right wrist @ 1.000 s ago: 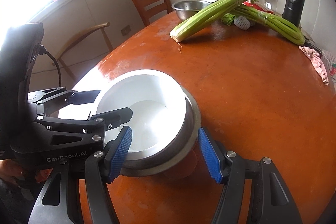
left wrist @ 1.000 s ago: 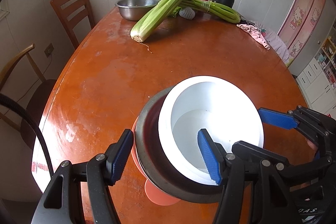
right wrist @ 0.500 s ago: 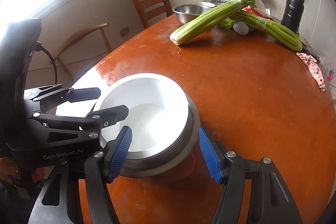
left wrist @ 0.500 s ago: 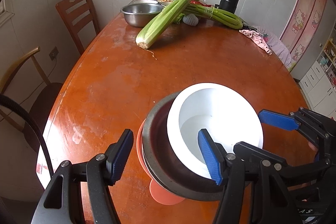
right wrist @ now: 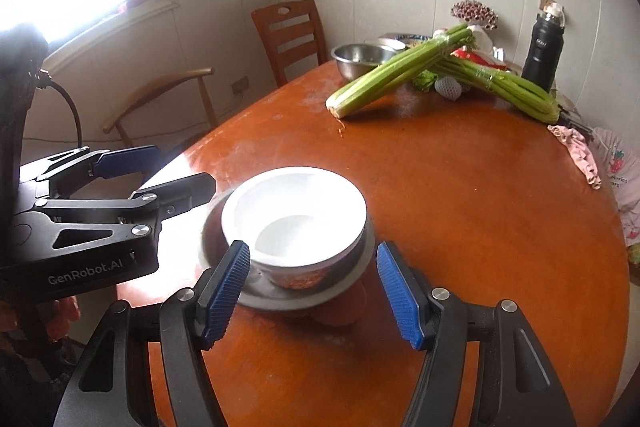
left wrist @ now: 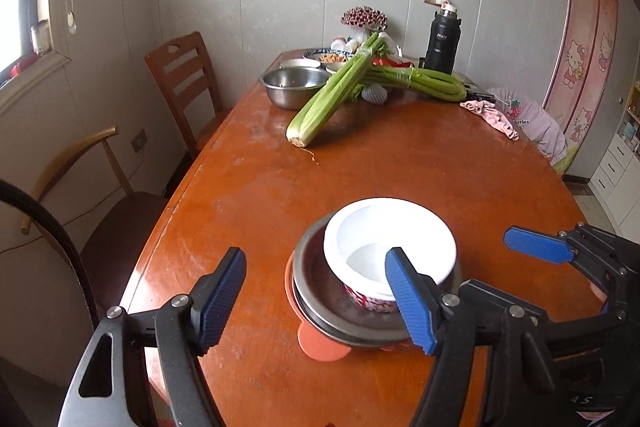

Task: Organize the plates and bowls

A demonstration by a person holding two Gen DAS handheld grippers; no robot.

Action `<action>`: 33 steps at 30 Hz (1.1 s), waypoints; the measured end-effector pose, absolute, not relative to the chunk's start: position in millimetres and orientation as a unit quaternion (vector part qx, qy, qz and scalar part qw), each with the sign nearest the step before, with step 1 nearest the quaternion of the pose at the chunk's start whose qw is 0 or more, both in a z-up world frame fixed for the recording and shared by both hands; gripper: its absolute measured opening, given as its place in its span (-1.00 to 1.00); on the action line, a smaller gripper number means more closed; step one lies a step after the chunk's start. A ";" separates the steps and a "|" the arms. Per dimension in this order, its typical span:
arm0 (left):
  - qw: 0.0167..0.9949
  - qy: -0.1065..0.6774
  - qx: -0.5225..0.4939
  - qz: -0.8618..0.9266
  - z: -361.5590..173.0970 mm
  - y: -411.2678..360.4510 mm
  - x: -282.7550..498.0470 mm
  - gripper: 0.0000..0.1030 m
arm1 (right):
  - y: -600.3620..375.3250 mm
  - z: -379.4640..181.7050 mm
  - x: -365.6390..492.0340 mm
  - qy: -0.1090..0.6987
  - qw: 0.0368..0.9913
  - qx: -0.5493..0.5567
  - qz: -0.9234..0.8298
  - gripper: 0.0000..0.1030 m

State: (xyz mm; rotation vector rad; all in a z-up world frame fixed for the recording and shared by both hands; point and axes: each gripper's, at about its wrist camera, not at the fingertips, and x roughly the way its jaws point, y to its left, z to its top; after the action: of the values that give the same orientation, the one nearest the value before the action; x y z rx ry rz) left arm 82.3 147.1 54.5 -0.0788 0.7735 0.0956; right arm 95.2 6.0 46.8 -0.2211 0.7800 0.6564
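A white bowl (left wrist: 388, 231) (right wrist: 296, 211) with a red pattern outside sits in a steel bowl (left wrist: 316, 287) (right wrist: 304, 301). Both rest on an orange plate (left wrist: 320, 343) (right wrist: 340, 311) near the table's front edge. My left gripper (left wrist: 316, 301) (right wrist: 160, 175) hovers above and short of the stack. Its jaws are opening and nothing is pressed between them. My right gripper (right wrist: 312, 291) (left wrist: 516, 267) is open too, held over the near side of the stack without touching it.
Two celery bunches (left wrist: 332, 95) (right wrist: 400, 75), a steel basin (left wrist: 294, 83), a black flask (left wrist: 442, 43) and dishes crowd the table's far end. A pink cloth (left wrist: 492, 115) lies at the right edge. Two wooden chairs (left wrist: 184, 79) stand to the left.
Both grippers have risen and drawn back from the stack. The left gripper's finger has left the inside of the white bowl, and its jaws stand wider.
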 end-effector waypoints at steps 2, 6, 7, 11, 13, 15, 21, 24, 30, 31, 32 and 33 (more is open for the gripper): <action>0.926 0.372 -0.039 0.044 57.3 140.0 70.9 0.43 | -1.2 50.4 83.8 0.366 0.869 -0.103 0.316 0.35; 0.928 0.367 -0.035 0.056 54.8 125.5 49.1 0.56 | -15.8 49.8 59.1 0.360 0.873 -0.108 0.309 0.39; 0.927 0.368 -0.037 0.055 51.7 121.6 44.1 0.60 | -20.0 48.0 52.6 0.360 0.873 -0.109 0.309 0.42; 0.922 0.378 -0.052 0.063 36.3 111.8 27.3 0.62 | -34.6 37.8 32.9 0.357 0.875 -0.111 0.308 0.43; 0.919 0.384 -0.058 0.067 25.8 107.2 18.4 0.63 | -43.5 30.9 21.6 0.355 0.877 -0.107 0.305 0.44; 0.917 0.390 -0.054 0.072 16.6 102.2 12.2 0.64 | -51.5 23.1 13.4 0.358 0.878 -0.106 0.299 0.45; 0.906 0.413 -0.056 0.073 -8.9 90.8 1.3 0.64 | -62.4 4.6 0.4 0.374 0.876 -0.110 0.285 0.45; 0.903 0.420 -0.050 0.071 -15.3 87.7 -1.2 0.64 | -66.4 1.5 -2.6 0.376 0.877 -0.109 0.278 0.45; 0.904 0.418 -0.047 0.073 -14.4 86.3 -2.2 0.64 | -69.2 2.6 -4.8 0.375 0.879 -0.102 0.275 0.45; 0.904 0.418 -0.048 0.073 -14.3 86.5 -2.0 0.64 | -69.1 2.8 -4.8 0.375 0.879 -0.101 0.275 0.45; 0.904 0.419 -0.048 0.073 -14.4 86.6 -1.8 0.64 | -69.0 3.4 -4.5 0.375 0.880 -0.101 0.275 0.45; 0.904 0.418 -0.048 0.073 -14.3 86.8 -1.8 0.64 | -68.6 3.8 -4.3 0.374 0.879 -0.101 0.276 0.45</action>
State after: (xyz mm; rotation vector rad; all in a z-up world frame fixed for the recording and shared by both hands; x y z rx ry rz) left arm -1.8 86.8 -14.3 -0.0993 0.8643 0.1501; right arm -4.3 -68.6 3.8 -0.2104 0.7801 0.5755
